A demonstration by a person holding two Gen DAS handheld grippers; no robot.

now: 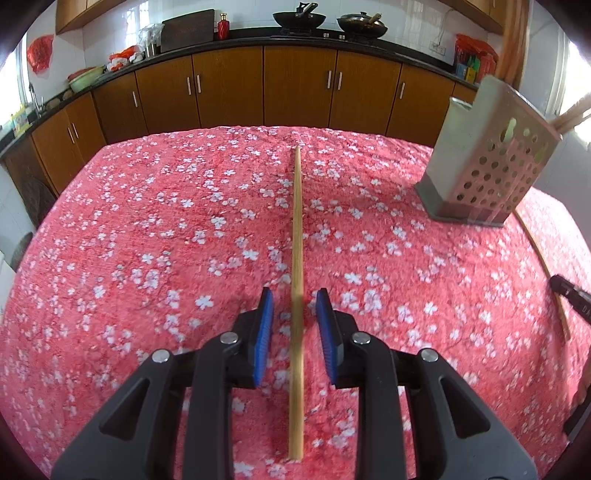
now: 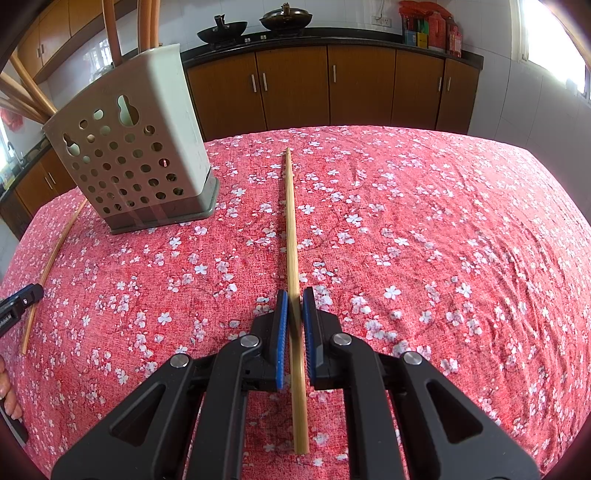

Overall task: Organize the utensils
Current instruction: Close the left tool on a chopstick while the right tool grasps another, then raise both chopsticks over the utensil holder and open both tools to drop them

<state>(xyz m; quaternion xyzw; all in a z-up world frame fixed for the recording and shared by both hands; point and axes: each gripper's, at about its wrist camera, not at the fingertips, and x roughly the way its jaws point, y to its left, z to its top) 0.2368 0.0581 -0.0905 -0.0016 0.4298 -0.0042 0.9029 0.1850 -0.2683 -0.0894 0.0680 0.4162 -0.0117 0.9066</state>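
Chopsticks are the things at hand: one long pale wooden chopstick (image 1: pixel 296 295) lies flat on the red cloth printed with white blossoms (image 1: pixel 147 240), running straight away from the camera between the fingers of the left gripper (image 1: pixel 294 306). Those blue-padded fingers stand well apart, a clear gap on each side of the stick, so nothing is clamped. The stick's near end reaches back under the gripper body; its far end points toward the brown wooden cabinets (image 1: pixel 295 88).

In the right wrist view a second pale wooden chopstick (image 2: pixel 293 258) runs the same way between the blue pads of the right gripper (image 2: pixel 294 299). Here the pads sit close in on both sides of the stick, and whether they actually touch it cannot be told.

Outward from the sticks, a grey perforated plastic utensil holder (image 2: pixel 140 147) stands on the cloth to the left of the right gripper, with several wooden sticks (image 2: pixel 22 92) poking from its top. The first stick shows beside it at the cloth's left edge, next to the black tip of the other gripper. Two dark woks (image 2: pixel 255 24) sit on the counter behind.
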